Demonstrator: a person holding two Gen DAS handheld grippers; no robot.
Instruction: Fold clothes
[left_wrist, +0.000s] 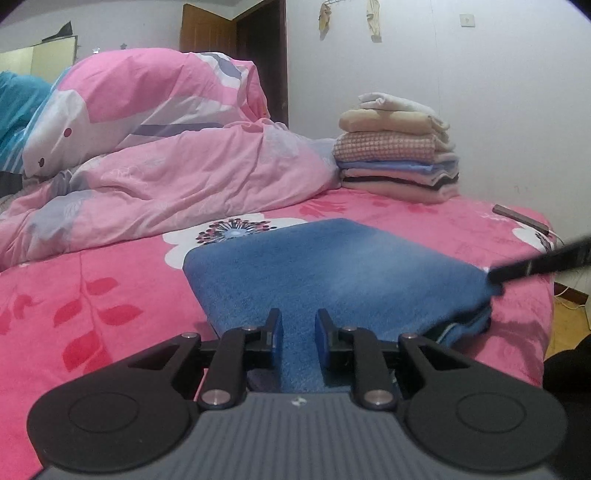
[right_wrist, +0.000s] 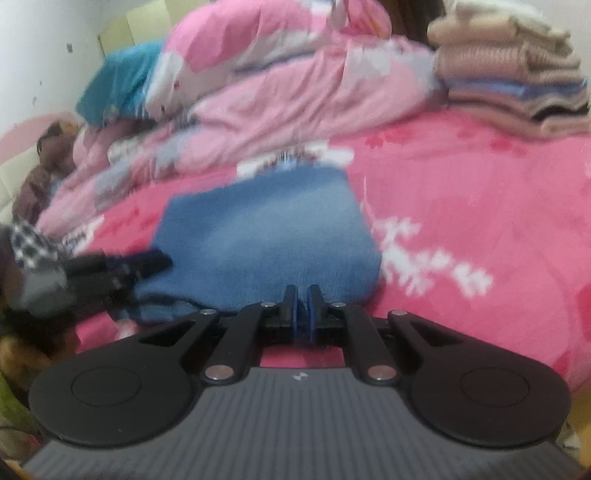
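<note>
The folded blue towel (left_wrist: 332, 269) lies on the bed (left_wrist: 92, 295). Left gripper (left_wrist: 298, 330) fingers stand apart over its near edge, released; right gripper (right_wrist: 303, 308) fingers pinch its near edge.

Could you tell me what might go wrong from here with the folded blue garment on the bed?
1. The right tool pinches only the near edge of the blue garment, so lifting may pull one layer and undo the fold.
2. The left tool stands open over the cloth without gripping, so one side could sag.
3. The stack of folded clothes sits near the bed's far edge; a nudge could topple it.
</note>
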